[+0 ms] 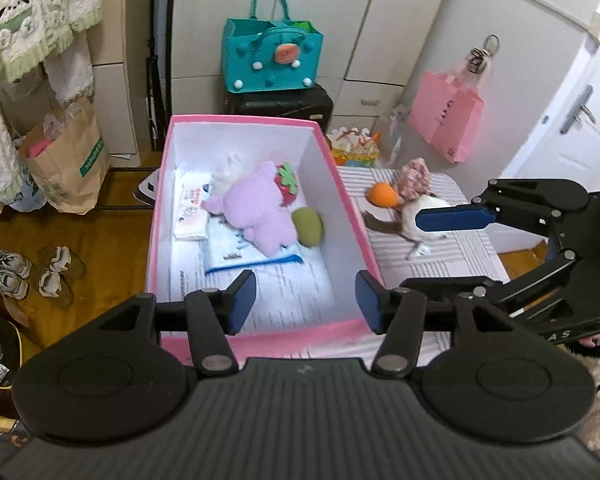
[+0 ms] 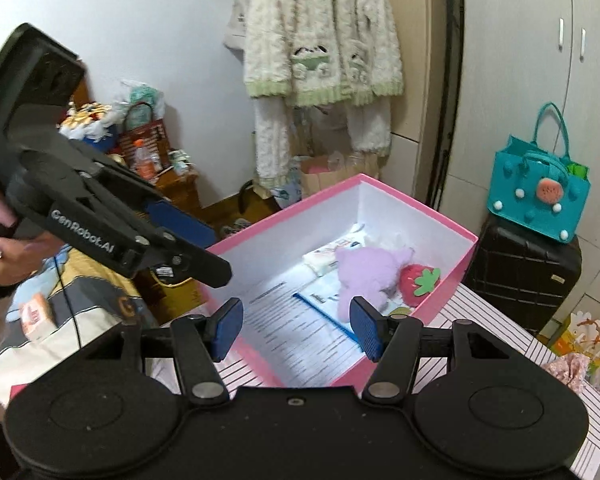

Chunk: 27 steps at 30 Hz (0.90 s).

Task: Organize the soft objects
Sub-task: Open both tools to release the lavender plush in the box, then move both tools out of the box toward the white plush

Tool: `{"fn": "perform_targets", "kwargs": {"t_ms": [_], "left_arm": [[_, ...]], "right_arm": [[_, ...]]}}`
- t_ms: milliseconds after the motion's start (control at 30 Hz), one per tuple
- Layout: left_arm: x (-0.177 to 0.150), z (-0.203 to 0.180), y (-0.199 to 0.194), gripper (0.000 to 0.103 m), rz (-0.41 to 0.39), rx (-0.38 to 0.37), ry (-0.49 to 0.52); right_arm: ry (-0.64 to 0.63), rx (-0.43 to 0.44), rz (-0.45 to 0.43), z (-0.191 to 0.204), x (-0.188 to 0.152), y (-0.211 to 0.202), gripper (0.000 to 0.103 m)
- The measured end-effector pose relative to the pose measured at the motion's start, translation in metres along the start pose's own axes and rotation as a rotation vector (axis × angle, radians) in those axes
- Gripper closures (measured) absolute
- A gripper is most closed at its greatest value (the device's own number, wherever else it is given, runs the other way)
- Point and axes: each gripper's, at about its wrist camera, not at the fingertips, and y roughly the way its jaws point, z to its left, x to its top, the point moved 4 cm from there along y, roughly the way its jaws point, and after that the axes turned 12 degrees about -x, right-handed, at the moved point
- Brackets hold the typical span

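The left gripper (image 1: pixel 306 300) is seen with its blue pads parted and nothing between them, held above the near end of the box (image 1: pixel 342 184). The right gripper (image 2: pixel 296 330) is likewise parted and empty, held over the box's near corner; in the left view it reaches in from the right, over the cloth.

The box is pink outside and white inside, and is set on a striped cloth (image 1: pixel 452 252) at the cloth's left edge. Inside it, a purple plush (image 1: pixel 256 210) is laid about mid-length, towards the right wall. A strawberry plush (image 1: pixel 286 188) is tucked against its far side, beside the right wall, and a green plush (image 1: pixel 308 226) is touching its near right side. Papers (image 1: pixel 284 292) and a tissue pack (image 1: pixel 190 210) are spread across the box floor beneath and left of the toys.

Outside the box, on the cloth towards its far edge, an orange ball (image 1: pixel 382 195) is lying, with a floral fabric piece (image 1: pixel 414 178) just behind it. A brown and white plush (image 1: pixel 404 226) is lying near the ball, partly hidden by the right gripper's finger.

A teal bag (image 1: pixel 274 56) is placed on a black suitcase (image 1: pixel 280 106) beyond the box.
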Motion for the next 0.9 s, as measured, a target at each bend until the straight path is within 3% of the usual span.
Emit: {"fn": "perform_targets", "kwargs": {"t_ms": [467,767,900], "left_arm": [[-0.05,-0.061,-0.03,0.037,0.013,-0.001,0.121],[-0.072,-0.082,-0.024,0.033,0.056,-0.006,0.173],[-0.081,-0.095,-0.025,0.031,0.022,-0.044,0.191]], "right_arm": [[-0.048,-0.021,-0.048,0.02,-0.04,-0.075,0.036],[-0.049,-0.052,-0.055,0.02,-0.077,-0.098,0.034],[-0.019,-0.083,-0.036,0.014,-0.097,-0.096,0.033]]}}
